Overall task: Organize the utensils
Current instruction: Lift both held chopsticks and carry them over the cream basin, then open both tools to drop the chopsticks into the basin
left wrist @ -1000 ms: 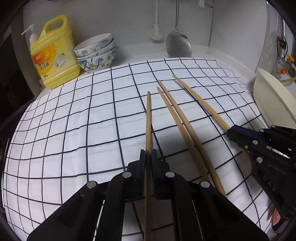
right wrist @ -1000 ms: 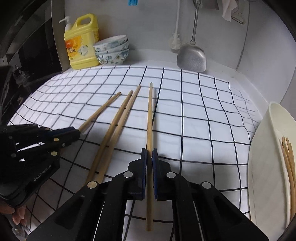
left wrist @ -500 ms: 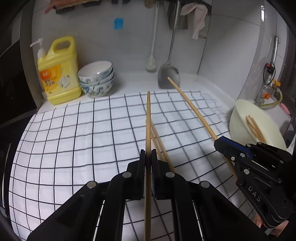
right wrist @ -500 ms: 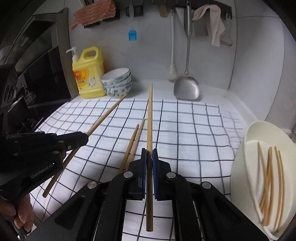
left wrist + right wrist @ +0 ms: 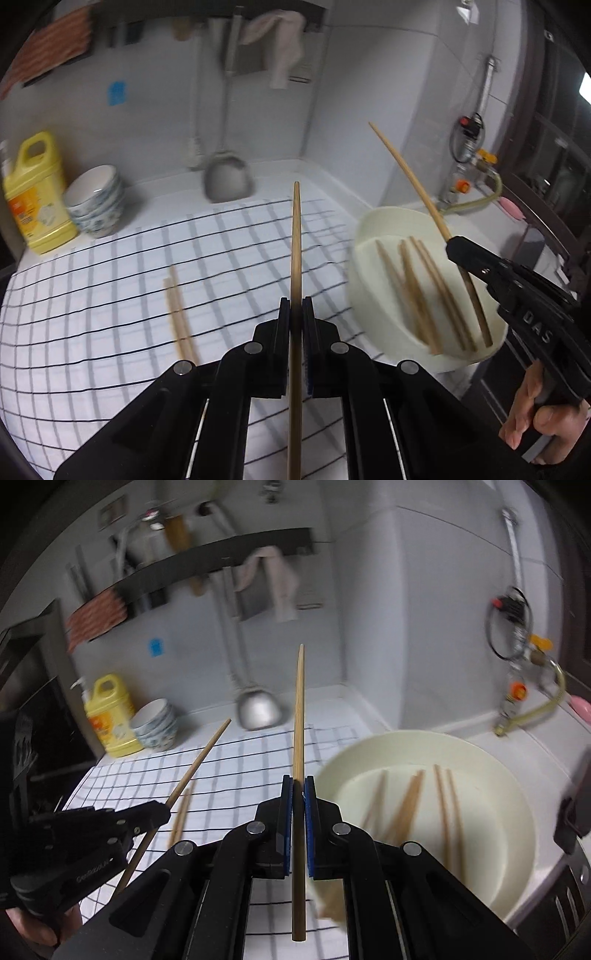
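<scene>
My left gripper (image 5: 295,314) is shut on a wooden chopstick (image 5: 295,236) held in the air over the checked cloth (image 5: 92,314). My right gripper (image 5: 298,794) is shut on another chopstick (image 5: 299,709), raised beside the cream bowl (image 5: 524,805). In the left wrist view the right gripper (image 5: 456,245) hangs over the bowl (image 5: 369,229), which holds several chopsticks (image 5: 413,288). Two chopsticks (image 5: 179,314) still lie on the cloth. In the right wrist view the left gripper (image 5: 162,808) shows at the left with its chopstick (image 5: 201,757).
A yellow detergent bottle (image 5: 33,195) and stacked bowls (image 5: 96,199) stand at the back left. A metal spatula (image 5: 229,181) hangs on the back wall. A tap with hose (image 5: 469,173) is at the right, beyond the bowl.
Both grippers have lifted their chopsticks off the cloth and swung right towards the cream bowl, which now fills much more of both views. Two chopsticks stay on the cloth.
</scene>
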`<state>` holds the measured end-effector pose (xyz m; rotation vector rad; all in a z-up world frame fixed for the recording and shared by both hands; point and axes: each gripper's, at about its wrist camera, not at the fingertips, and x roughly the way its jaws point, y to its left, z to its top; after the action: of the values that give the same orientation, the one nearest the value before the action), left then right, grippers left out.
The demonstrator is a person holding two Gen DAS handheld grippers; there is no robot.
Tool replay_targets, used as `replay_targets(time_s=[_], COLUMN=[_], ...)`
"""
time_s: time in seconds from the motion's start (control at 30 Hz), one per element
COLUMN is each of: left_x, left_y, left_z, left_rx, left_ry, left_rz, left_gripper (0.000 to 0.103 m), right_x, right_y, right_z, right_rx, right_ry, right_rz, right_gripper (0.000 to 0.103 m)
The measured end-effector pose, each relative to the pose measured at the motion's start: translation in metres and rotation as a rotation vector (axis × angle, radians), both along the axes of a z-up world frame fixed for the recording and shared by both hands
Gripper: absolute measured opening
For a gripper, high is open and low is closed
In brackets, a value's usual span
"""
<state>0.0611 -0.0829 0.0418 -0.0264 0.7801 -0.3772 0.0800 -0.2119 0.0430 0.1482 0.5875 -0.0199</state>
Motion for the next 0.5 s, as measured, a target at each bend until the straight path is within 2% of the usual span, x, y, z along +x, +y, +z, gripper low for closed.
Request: replay_targets(time_s=[0.3,0.5], left_x=[0.022,0.033], left_y=[-0.087,-0.124], left_z=[-0.019,-0.031], left_rx=[0.026,0.066], left_ry=[0.082,0.107], left_rz=[-0.087,-0.112], left_gripper=[0.007,0.007], right_x=[0.008,0.005], right_y=[-0.082,-0.099], right_z=[-0.037,-0.047], right_rx=[0.107,0.128], right_ry=[0.124,0.155], right_rz=[-0.129,-0.16], right_gripper=[0.006,0.006])
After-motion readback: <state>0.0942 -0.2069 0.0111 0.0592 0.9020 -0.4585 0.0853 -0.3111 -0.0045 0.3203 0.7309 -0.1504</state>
